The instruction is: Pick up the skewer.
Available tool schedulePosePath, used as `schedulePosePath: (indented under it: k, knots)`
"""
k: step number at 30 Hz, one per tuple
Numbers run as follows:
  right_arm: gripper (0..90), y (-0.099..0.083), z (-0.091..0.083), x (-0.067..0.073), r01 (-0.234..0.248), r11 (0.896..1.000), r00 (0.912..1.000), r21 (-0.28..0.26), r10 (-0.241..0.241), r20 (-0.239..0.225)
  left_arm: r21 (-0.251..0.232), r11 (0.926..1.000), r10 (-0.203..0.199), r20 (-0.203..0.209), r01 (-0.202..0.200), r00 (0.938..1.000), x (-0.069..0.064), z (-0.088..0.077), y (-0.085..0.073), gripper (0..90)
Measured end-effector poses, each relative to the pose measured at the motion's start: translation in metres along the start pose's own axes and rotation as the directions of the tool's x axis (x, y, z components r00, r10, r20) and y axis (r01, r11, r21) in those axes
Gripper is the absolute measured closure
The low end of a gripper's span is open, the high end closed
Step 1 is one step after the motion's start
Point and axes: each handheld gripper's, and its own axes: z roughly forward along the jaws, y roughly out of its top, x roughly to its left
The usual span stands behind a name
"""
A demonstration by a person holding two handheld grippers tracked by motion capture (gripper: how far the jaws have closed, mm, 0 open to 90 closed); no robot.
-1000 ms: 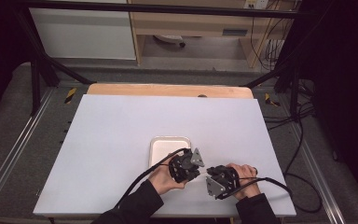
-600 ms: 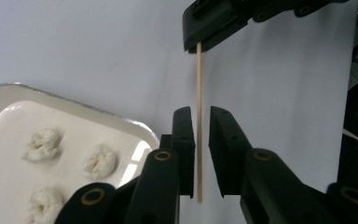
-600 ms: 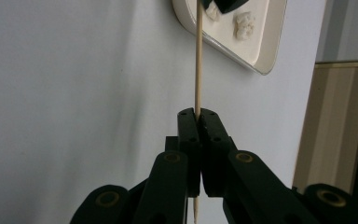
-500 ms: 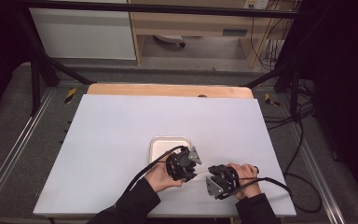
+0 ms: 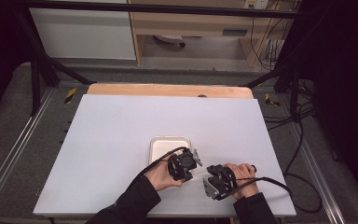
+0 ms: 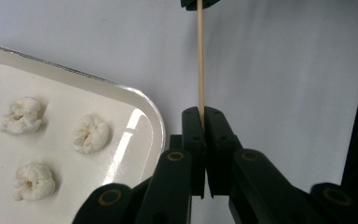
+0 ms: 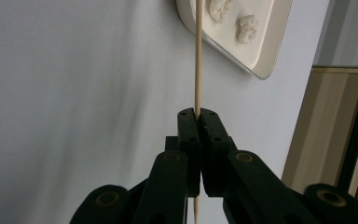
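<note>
I have the wooden skewer [image 6: 200, 60] spanning between my two tools, just off the near right corner of the tray [image 5: 154, 148], close to the table's [image 5: 112, 130] near edge. My left gripper [image 6: 200, 114] has just closed again after briefly loosening, so it now pinches one end; my right gripper [image 7: 197, 114] is clamped on the other end. Both hands sit where they were a second ago. I take that as a regrip, readying the skewer for the white puffed pieces [image 6: 91, 134] on the tray.
</note>
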Motion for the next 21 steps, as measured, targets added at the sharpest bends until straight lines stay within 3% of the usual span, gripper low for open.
schedulePosePath:
  k: [9, 13, 14, 15, 16, 19, 20, 21]
  knots:
    - [88.8, 0.001, 0.0, 0.001, 0.008, 1.0, 1.0, -0.009, -0.008, 0.003, 0.027, 0.9996, 0.013, -0.034, -0.012, 0.9993, -0.004, 0.001, 0.002, 88.9]
    - [86.7, 0.0, 0.001, 0.0, -0.011, 1.0, 0.9999, -0.015, 0.011, -0.002, 0.031, 0.9995, 0.014, -0.045, -0.013, 0.9989, -0.005, 0.001, 0.001, 89.0]
    - [80.9, -0.001, 0.001, -0.001, -0.044, 0.999, 0.999, -0.027, 0.043, -0.006, 0.03, 0.9995, 0.011, -0.055, -0.009, 0.9984, -0.004, 0.0, 0.0, 89.0]
    - [80.9, -0.001, 0.001, -0.001, -0.044, 0.999, 0.999, -0.027, 0.043, -0.006, 0.03, 0.9995, 0.011, -0.055, -0.009, 0.9984, -0.004, 0.0, 0.0, 89.0]
    - [73.3, -0.003, 0.0, -0.003, -0.12, 0.992, 0.9928, -0.032, 0.119, -0.01, 0.032, 0.9995, 0.008, -0.061, -0.006, 0.9981, -0.003, -0.002, -0.001, 89.0]
    - [67.0, -0.008, -0.002, -0.006, -0.209, 0.977, 0.9778, -0.048, 0.209, -0.019, 0.019, 0.9998, 0.005, -0.073, -0.003, 0.9973, -0.002, -0.005, -0.005, 89.0]
    - [62.8, -0.01, -0.002, -0.006, -0.249, 0.967, 0.9686, -0.058, 0.247, -0.025, 0.018, 0.9998, -0.001, -0.078, 0.003, 0.997, -0.001, -0.007, -0.007, 89.0]
    - [62.8, -0.01, -0.002, -0.006, -0.249, 0.967, 0.9686, -0.058, 0.247, -0.025, 0.018, 0.9998, -0.001, -0.078, 0.003, 0.997, -0.001, -0.007, -0.007, 89.0]
